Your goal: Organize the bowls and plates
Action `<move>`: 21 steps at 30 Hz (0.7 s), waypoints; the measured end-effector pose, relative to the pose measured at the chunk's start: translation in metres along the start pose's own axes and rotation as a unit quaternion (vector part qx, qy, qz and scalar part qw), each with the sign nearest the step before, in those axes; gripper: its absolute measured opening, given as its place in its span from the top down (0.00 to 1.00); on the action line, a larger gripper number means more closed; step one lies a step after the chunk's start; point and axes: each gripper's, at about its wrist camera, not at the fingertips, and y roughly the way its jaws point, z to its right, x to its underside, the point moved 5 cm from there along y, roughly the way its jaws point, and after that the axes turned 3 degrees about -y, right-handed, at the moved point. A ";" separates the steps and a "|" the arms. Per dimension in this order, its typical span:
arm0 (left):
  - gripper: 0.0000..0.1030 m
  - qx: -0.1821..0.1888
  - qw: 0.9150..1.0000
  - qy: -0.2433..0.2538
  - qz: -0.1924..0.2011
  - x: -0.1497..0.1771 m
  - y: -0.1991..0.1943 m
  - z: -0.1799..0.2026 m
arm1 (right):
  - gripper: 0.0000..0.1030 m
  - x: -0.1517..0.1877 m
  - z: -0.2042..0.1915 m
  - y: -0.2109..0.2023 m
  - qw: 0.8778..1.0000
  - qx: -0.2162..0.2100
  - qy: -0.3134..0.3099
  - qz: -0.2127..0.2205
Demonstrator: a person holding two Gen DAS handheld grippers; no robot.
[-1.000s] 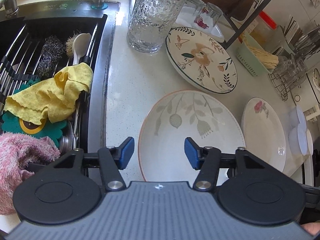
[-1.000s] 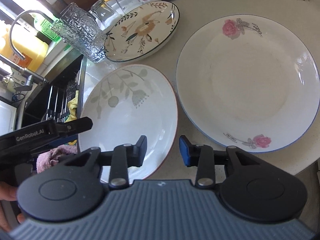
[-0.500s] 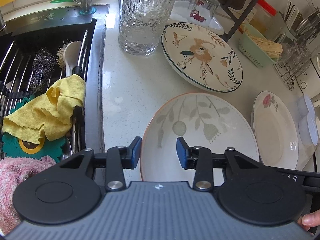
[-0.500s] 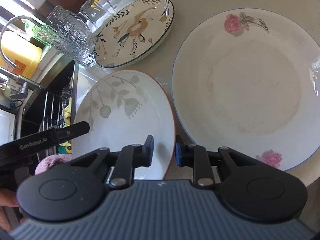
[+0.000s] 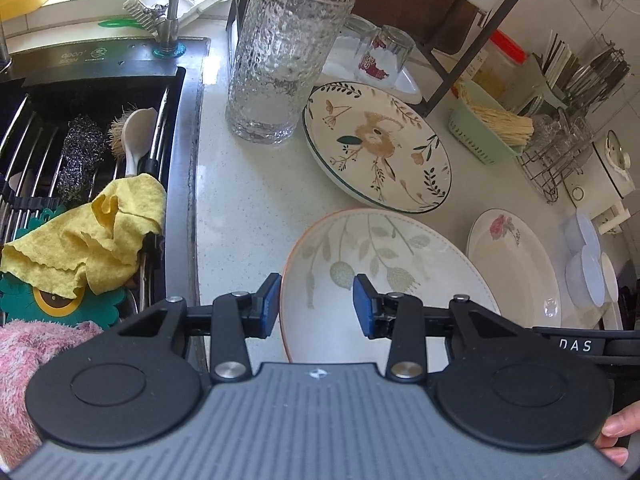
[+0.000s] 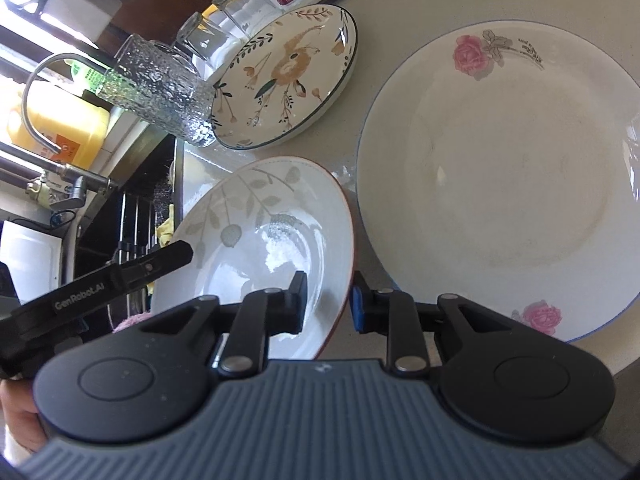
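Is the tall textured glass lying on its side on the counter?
No, the glass stands upright on the counter, its open rim up, beside the floral plate.

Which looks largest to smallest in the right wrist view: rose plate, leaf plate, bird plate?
1. rose plate
2. leaf plate, nearest the camera, so its true size is unsure
3. bird plate, farthest away

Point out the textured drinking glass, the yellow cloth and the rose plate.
textured drinking glass (image 5: pixel 280 60), left wrist view, on its dimpled side wall.
yellow cloth (image 5: pixel 100 240), left wrist view, on its crumpled middle over the sink rack.
rose plate (image 6: pixel 508 184), right wrist view, on its bare white centre.
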 end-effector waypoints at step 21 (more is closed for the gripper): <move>0.58 0.044 0.999 -0.001 0.011 -0.029 -0.013 0.097 | 0.75 -0.051 0.030 -0.078 0.995 -0.019 -0.041 0.088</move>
